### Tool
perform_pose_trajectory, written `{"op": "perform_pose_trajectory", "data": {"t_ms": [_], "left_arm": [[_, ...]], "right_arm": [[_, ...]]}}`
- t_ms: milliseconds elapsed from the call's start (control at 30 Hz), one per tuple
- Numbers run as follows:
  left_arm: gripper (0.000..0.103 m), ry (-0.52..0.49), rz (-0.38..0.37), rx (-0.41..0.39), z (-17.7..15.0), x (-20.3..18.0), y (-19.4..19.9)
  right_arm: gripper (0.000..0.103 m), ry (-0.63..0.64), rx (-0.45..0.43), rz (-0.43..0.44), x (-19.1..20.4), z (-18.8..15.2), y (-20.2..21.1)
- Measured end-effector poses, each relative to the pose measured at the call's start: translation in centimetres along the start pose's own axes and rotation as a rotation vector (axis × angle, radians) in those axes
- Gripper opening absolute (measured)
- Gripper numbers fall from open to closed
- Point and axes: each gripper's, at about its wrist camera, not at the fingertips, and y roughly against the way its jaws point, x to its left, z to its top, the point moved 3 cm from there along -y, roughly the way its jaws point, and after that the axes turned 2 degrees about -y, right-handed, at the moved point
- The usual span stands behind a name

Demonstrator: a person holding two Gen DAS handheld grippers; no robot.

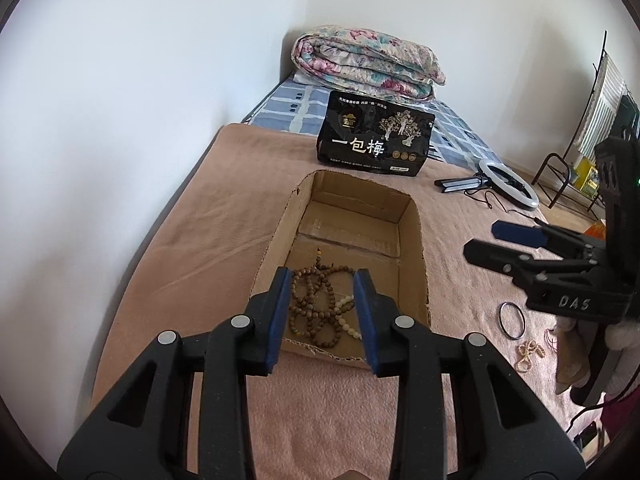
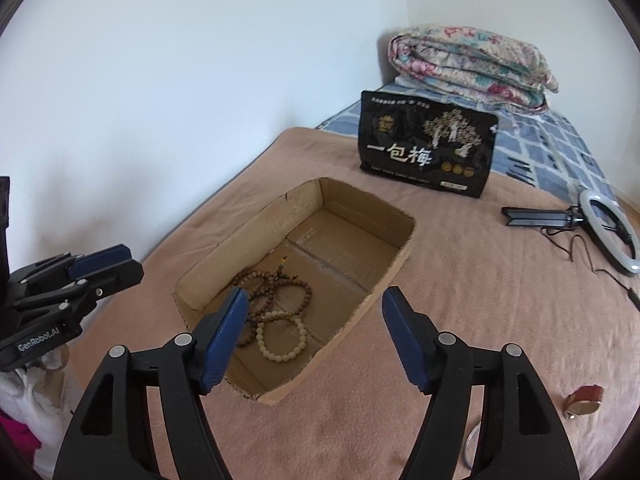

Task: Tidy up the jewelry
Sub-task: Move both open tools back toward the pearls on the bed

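Observation:
An open cardboard box (image 1: 416,248) (image 2: 384,304) lies on a pink blanket. Inside it lie a long brown wooden bead string (image 1: 312,304) (image 2: 276,284) and a pale bead bracelet (image 1: 348,312) (image 2: 280,338). My left gripper (image 1: 322,312) is open and empty, above the box's near end; it also shows in the right wrist view (image 2: 108,264). My right gripper (image 2: 312,332) is open and empty over the box's near right corner; it also shows in the left wrist view (image 1: 492,242). On the blanket right of the box lie a dark metal bangle (image 1: 511,320) and a small pale bead bracelet (image 1: 528,354).
A black snack bag (image 1: 376,136) (image 2: 428,144) stands behind the box. A folded floral quilt (image 1: 364,64) (image 2: 472,68) lies at the bed's far end. A ring light with tripod (image 1: 508,184) (image 2: 608,232) lies at the right. A brown watch-like item (image 2: 584,400) lies near right. White wall at left.

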Motion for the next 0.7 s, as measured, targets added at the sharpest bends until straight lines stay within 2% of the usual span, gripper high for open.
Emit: {"op": "perform_pose_trajectory", "data": {"t_ms": [133,200,267,333,367,700], "left_arm": [[0.032,-0.021,-0.017,0.001,-0.3,-1.1,0.9],[0.033,-0.04,-0.025,-0.003,-0.5,-1.9,1.4],[0.053,-0.052,-0.043,-0.007,-0.6,-2.8,1.9],[0.067,-0.066,-0.053,-0.024,-0.8,-3.7,2.4],[0.07,-0.074,-0.058,-0.033,-0.9,-4.3,2.7],[0.073,-0.156,-0.154,-0.002,-2.1,-10.5,2.3]], "right_arm": [[0.079,-0.009,-0.016,-0.033,-0.6,-0.3,1.8],[0.079,-0.016,-0.028,-0.041,-1.2,-0.5,2.9],[0.079,-0.028,-0.034,-0.047,-2.0,-0.7,4.0],[0.08,-0.042,-0.037,-0.057,-3.1,-1.1,5.3],[0.08,-0.047,-0.039,-0.065,-3.5,-1.2,5.7],[0.081,-0.1,-0.094,-0.175,-10.5,-4.3,12.0]]}}
